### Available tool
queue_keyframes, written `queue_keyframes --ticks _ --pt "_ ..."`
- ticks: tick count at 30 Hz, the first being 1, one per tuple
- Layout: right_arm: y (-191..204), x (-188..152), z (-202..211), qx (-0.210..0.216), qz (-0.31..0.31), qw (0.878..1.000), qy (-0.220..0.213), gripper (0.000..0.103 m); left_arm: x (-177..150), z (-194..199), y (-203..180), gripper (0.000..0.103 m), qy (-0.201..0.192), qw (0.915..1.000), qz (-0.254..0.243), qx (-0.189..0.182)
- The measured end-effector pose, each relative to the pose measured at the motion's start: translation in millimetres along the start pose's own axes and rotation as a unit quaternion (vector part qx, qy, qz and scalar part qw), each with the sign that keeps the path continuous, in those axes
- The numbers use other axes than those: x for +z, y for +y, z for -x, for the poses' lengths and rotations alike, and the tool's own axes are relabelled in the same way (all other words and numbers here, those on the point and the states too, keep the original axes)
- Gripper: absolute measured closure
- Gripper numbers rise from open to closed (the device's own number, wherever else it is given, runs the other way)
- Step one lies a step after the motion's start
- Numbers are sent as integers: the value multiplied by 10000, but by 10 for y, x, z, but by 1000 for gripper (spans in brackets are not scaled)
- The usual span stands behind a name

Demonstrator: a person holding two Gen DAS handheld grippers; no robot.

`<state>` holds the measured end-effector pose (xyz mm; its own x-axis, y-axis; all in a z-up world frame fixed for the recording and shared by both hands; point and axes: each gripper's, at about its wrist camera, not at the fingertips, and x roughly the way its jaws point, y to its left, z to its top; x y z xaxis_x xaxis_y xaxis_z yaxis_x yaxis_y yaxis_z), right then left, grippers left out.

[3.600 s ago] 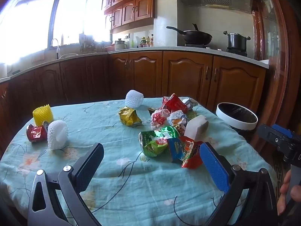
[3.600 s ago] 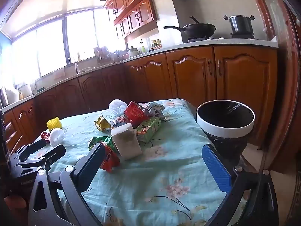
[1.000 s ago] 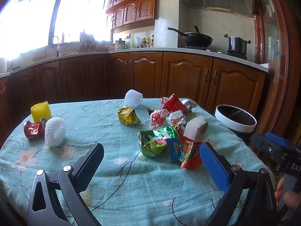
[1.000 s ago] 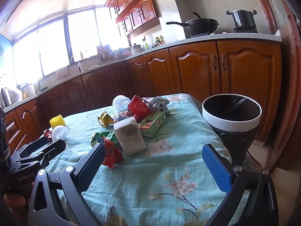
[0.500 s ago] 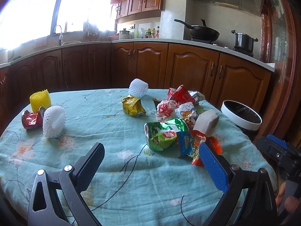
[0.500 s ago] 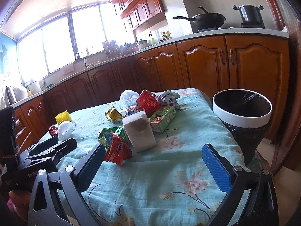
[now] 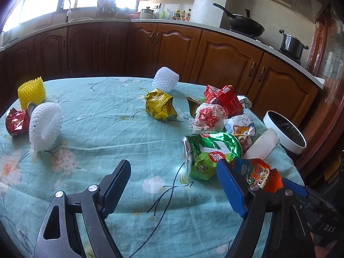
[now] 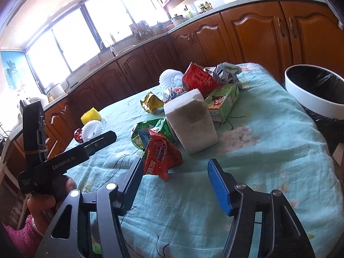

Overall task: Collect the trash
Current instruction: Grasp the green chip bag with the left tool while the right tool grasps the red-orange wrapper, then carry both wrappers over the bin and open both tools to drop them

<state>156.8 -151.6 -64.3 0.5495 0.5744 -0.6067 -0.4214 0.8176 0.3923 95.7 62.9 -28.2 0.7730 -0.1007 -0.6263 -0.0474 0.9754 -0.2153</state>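
**Both grippers low over the littered table, nothing gripped**

Left wrist view: left gripper (image 7: 174, 176) with jaws apart, just been closing, only teal tablecloth (image 7: 107, 111) between them. Its blue pad cuts off part of the red-orange snack bag (image 7: 261, 177). Green chip bag (image 7: 211, 151) lies just beyond. Foam fruit nets, counted: two white (image 7: 46, 126) (image 7: 166, 82), one yellow (image 7: 31, 92). Yellow wrapper (image 7: 160, 107) alone mid-table. Red crumpled wrapper (image 7: 16, 123) half hidden behind the near white net. Bin (image 7: 283, 134) off the table's right edge, partly cut off.

Right wrist view: right gripper (image 8: 175, 175) with jaws apart, just been closing, empty; the red snack bag (image 8: 160, 154) touches or overlaps the dark finger's tip, cannot tell which. White foam block (image 8: 191, 122) upright behind it, hiding part of the green carton (image 8: 223, 102). Hand (image 8: 46, 200) on the left gripper, lower left.
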Motion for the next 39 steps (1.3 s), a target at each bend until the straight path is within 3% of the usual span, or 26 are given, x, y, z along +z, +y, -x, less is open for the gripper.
queue_keyframes --ticks 5,7,8,9,17,21,31,39 --pt "2 31 -166 188 -78 9996 208 59 168 -296 13 26 236 9997 -50 -57" --pt "-15 32 -225 265 -157 9990 328 80 229 -430 3 30 374 9992 -81 -95" --pt "-20 29 -249 269 -169 9988 360 98 255 -489 -5 31 436 9989 -75 -145" --pt "-25 27 -250 264 -164 9989 361 100 284 -551 -13 32 514 9985 -72 -186" --pt "-95 13 -38 423 -228 9987 193 102 344 -867 -108 51 850 9956 -136 -368" --pt "-106 9 55 410 -186 9989 138 102 345 -843 -144 85 755 9957 -147 -521" --pt "-89 126 327 340 -28 9991 -244 102 323 -333 -218 91 101 9976 -258 -635" --pt "-332 296 508 122 -132 9983 -553 102 492 25 -294 92 -319 9963 -195 -780"
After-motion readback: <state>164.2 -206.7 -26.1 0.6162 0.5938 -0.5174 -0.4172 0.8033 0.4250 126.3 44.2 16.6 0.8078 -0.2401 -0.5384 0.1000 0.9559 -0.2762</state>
